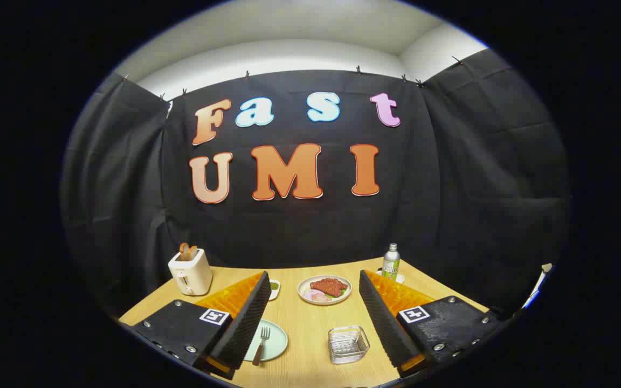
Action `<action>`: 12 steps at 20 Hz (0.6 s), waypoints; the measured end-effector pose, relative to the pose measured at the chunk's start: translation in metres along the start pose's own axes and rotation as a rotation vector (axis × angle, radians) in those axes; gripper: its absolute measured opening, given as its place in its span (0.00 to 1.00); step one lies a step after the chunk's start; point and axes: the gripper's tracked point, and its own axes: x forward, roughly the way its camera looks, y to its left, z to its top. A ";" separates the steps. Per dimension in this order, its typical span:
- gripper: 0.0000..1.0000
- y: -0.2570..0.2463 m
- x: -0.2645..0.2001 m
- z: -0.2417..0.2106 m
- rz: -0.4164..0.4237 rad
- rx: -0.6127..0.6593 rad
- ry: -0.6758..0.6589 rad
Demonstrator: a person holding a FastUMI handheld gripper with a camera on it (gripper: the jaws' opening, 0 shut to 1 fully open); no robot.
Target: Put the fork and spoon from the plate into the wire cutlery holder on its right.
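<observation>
my gripper is hanging wide open over the table, grabbing nothing; fork sits on the pale green plate by my left finger; wire cutlery holder just right of it, between the fingers

Fork: metal head, brown handle, lying flat on the plate, tines toward 12 o'clock, handle toward 6.
Plate: pale green, round, flat on the bench, partly hidden.
Wire cutlery holder: silvery mesh basket, upright, at 3 o'clock of the plate, apart from it.
</observation>
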 end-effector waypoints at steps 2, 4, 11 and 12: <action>0.98 0.009 0.000 -0.001 0.028 0.030 0.009; 0.98 0.009 0.003 -0.005 0.029 0.056 0.025; 0.98 0.028 0.006 -0.023 0.038 0.034 0.077; 0.98 0.033 0.006 -0.025 0.041 0.029 0.079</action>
